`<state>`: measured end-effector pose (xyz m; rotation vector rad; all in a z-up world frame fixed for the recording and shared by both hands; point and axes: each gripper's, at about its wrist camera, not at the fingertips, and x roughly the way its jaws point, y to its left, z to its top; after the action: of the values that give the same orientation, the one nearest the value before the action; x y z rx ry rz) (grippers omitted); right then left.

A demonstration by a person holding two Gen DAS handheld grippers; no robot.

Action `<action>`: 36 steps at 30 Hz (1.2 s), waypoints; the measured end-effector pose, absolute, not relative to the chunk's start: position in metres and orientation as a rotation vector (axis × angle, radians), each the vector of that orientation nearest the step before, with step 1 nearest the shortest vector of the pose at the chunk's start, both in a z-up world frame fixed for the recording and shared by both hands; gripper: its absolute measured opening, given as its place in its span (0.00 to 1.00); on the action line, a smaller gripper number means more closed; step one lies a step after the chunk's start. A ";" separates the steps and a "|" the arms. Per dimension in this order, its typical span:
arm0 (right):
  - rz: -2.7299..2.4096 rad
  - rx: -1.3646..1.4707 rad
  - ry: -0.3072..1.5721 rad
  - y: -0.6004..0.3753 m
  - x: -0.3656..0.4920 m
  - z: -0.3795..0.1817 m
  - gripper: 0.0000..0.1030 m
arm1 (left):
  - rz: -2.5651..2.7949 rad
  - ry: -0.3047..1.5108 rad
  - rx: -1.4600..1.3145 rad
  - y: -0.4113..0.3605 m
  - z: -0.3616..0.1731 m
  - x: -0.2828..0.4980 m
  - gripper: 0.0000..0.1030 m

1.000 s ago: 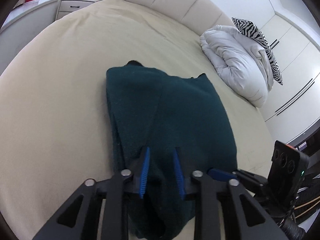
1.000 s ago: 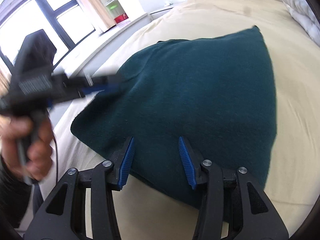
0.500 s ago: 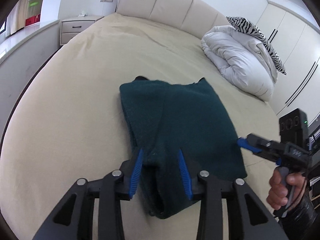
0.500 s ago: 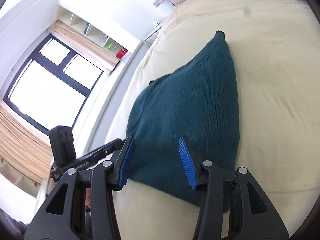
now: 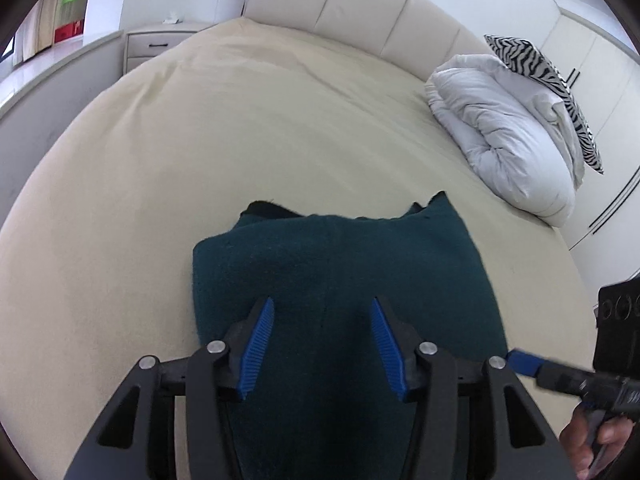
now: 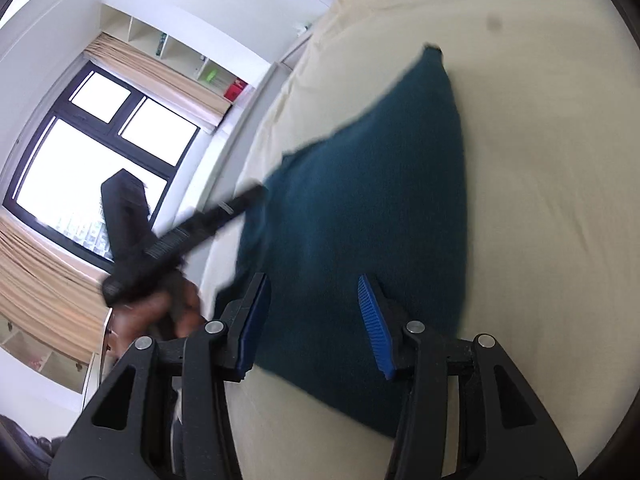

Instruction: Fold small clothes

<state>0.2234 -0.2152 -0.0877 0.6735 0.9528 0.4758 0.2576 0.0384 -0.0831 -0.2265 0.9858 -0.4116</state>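
Observation:
A dark teal knitted garment (image 5: 340,276) lies folded on the cream bed (image 5: 240,128); it also shows in the right wrist view (image 6: 372,208). My left gripper (image 5: 321,344) is open and empty, its blue pads over the garment's near end. My right gripper (image 6: 316,320) is open and empty, low over the garment's near right edge. The right gripper also shows in the left wrist view (image 5: 520,362), at the garment's right edge. The left gripper shows blurred in the right wrist view (image 6: 256,194), at the garment's left edge.
A rolled white duvet (image 5: 504,136) and a zebra pillow (image 5: 544,76) lie at the bed's right, by the padded headboard (image 5: 352,12). A nightstand (image 5: 160,44) stands at the far left. A window (image 6: 100,152) and shelves are beside the bed.
My left gripper has moved forward and lower over the garment and opened wider. My right gripper has come in at the garment's right edge. The garment lies flat as before.

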 end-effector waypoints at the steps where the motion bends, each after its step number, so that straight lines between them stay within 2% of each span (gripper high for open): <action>1: 0.476 0.681 0.947 -0.215 0.238 -0.083 0.44 | -0.416 0.996 -0.236 0.041 -0.090 0.259 0.48; 7: 0.465 0.800 0.981 -0.225 0.327 -0.099 0.42 | -0.423 0.993 -0.188 0.033 -0.099 0.259 0.48; 12: 0.283 0.867 1.006 -0.261 0.371 -0.132 0.42 | -0.430 0.987 -0.144 0.024 -0.103 0.259 0.56; 14: 0.276 0.904 0.999 -0.276 0.369 -0.145 0.39 | -0.432 0.983 -0.145 0.023 -0.104 0.258 0.57; 17: 0.279 0.915 0.955 -0.290 0.364 -0.148 0.39 | -0.439 0.983 -0.154 0.025 -0.103 0.258 0.57; 20: 0.199 0.900 0.892 -0.306 0.345 -0.132 0.44 | -0.442 0.981 -0.158 0.027 -0.103 0.258 0.57; 25: 0.416 0.906 0.771 -0.302 0.297 -0.093 0.44 | -0.442 0.977 -0.157 0.027 -0.103 0.257 0.57; 28: 0.564 0.851 0.821 -0.268 0.275 -0.091 0.44 | -0.441 0.975 -0.155 0.025 -0.103 0.257 0.57; 31: 0.619 0.780 0.917 -0.240 0.258 -0.112 0.42 | -0.438 0.972 -0.138 0.025 -0.104 0.256 0.57; 36: 0.633 0.802 0.888 -0.242 0.247 -0.126 0.42 | -0.437 0.962 -0.147 0.027 -0.102 0.254 0.57</action>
<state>0.2469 -0.2424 -0.1262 0.8022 0.8879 0.6334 0.2540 0.0274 -0.1019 -0.1475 0.9617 -0.4373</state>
